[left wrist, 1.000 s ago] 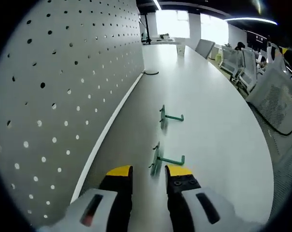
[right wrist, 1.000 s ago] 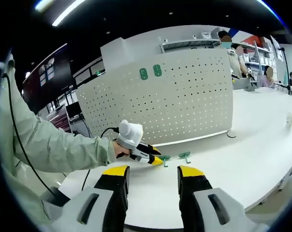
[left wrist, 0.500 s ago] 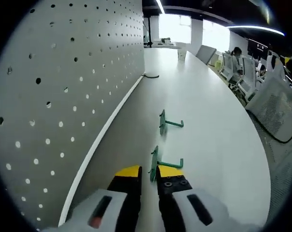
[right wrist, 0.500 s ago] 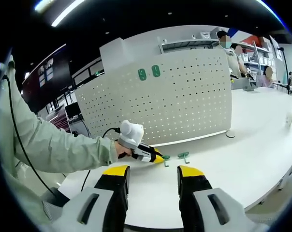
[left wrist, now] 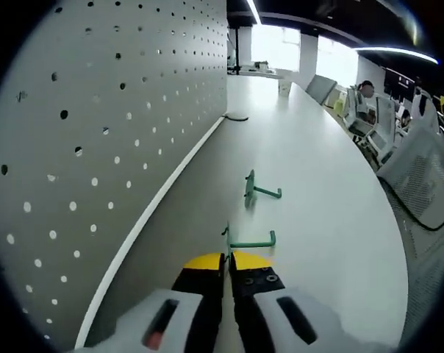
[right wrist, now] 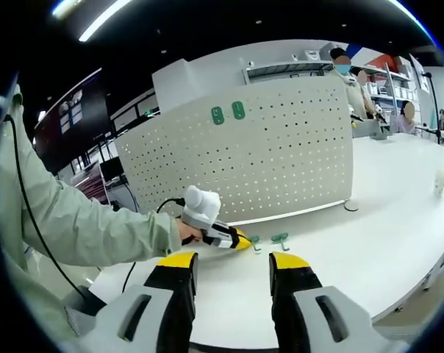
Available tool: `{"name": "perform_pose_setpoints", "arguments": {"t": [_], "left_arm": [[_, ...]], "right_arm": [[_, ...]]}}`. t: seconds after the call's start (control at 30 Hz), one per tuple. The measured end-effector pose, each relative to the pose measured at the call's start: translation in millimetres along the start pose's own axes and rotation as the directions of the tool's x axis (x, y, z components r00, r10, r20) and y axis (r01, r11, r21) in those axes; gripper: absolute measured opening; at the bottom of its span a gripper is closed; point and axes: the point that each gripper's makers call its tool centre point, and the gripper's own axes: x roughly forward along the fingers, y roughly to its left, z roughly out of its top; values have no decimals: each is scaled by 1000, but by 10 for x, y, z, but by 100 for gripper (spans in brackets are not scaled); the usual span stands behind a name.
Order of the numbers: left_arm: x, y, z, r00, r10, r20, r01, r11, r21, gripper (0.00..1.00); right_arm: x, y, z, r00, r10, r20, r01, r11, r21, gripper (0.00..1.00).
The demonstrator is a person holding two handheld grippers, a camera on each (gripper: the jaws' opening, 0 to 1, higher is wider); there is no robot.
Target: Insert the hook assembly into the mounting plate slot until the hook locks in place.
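Note:
In the left gripper view, my left gripper [left wrist: 226,259] is shut on the flat plate of the near green hook [left wrist: 250,241], whose arm points right over the white table [left wrist: 317,191]. A second green hook [left wrist: 256,190] lies farther ahead. The white pegboard [left wrist: 97,132] stands close on the left. In the right gripper view, my right gripper [right wrist: 233,268] is open and holds nothing, well back from the pegboard [right wrist: 281,162]. There the left gripper [right wrist: 237,239] holds the near hook [right wrist: 255,243] low over the table, beside the second hook [right wrist: 281,237]. Two green pieces [right wrist: 228,112] hang high on the board.
A black cable loop [left wrist: 239,117] lies at the pegboard's foot. A cup [left wrist: 284,87] stands far down the table. Mesh chairs [left wrist: 420,169] line the right edge. A person's green sleeve [right wrist: 75,228] reaches in from the left. People stand behind the board [right wrist: 354,73].
My left gripper's jaws have come together from open onto the near hook's plate. The right gripper has stayed open and nearly still.

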Motion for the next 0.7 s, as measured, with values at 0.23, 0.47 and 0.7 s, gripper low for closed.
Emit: {"name": "perform_pose_setpoints", "arguments": {"t": [0.23,0.47,0.7], "left_arm": [[-135,2,-63,999,51,16,-50,998,-49,3],[-389,-8,5,992,90,88,-80,991,-105,3],[-615,-7,107,983,119,141,-101,986,-130,3]], "right_arm": [[-2,10,51,1000,5,12,-5,1000,-3,37],[-7,-2,110,1000,9,22,-9,1000,-14,37],[-11,21,172,999,23,33,-22,999,-23,37]]}}
